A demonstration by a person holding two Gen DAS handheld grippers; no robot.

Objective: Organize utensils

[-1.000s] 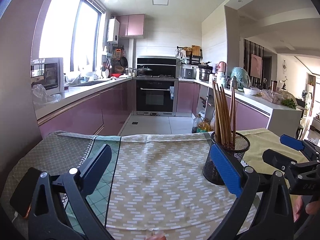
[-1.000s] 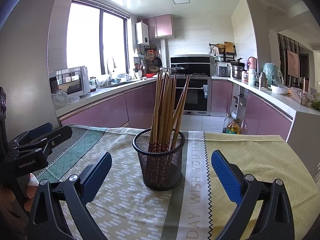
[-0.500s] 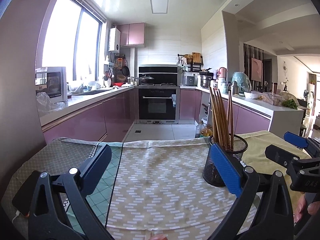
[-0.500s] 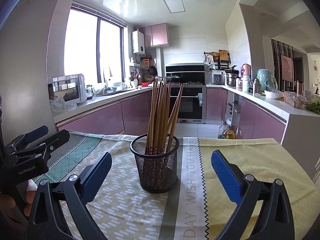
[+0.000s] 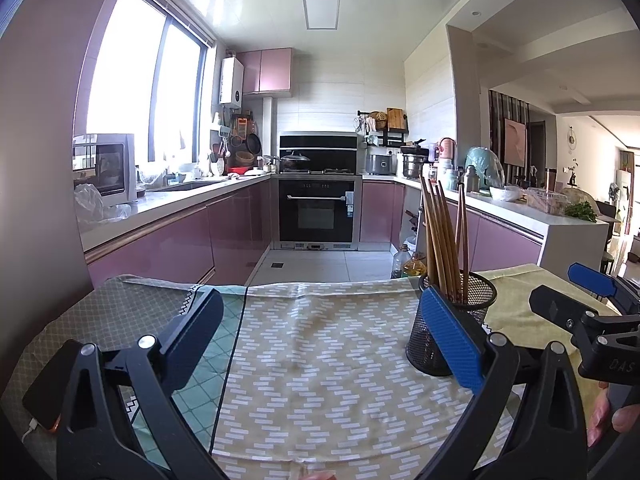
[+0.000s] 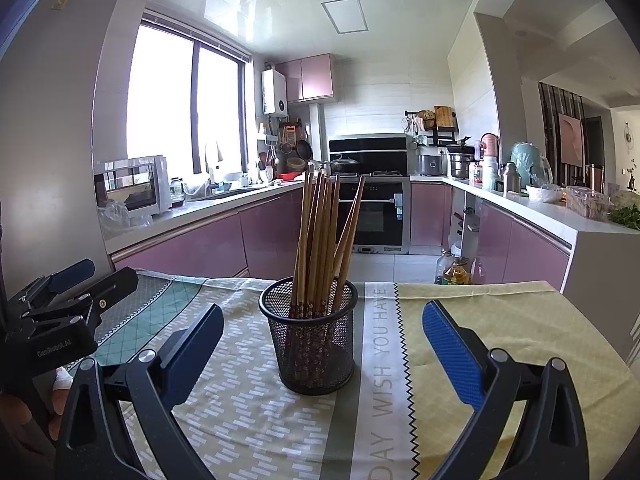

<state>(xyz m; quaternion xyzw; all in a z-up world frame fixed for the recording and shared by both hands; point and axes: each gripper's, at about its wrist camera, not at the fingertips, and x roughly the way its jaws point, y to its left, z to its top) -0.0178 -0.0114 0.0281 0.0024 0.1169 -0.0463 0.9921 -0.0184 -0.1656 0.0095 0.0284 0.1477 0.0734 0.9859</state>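
A black wire-mesh holder stands upright on the patterned tablecloth, with several brown wooden chopsticks standing in it. My right gripper is open and faces the holder from the near side, its fingers wide apart on either side and not touching it. In the left wrist view the same holder and chopsticks sit at the right, partly behind my right finger. My left gripper is open over bare cloth, holding nothing.
A dark phone with a cable lies on the table's left edge. The other gripper shows at the right, held by a hand. Beyond the table's far edge lies the kitchen floor, with purple cabinets and oil bottles.
Both cameras have tilted upward, so the table and holder sit lower in each view. Both grippers stay open; the holder and chopsticks have not moved.
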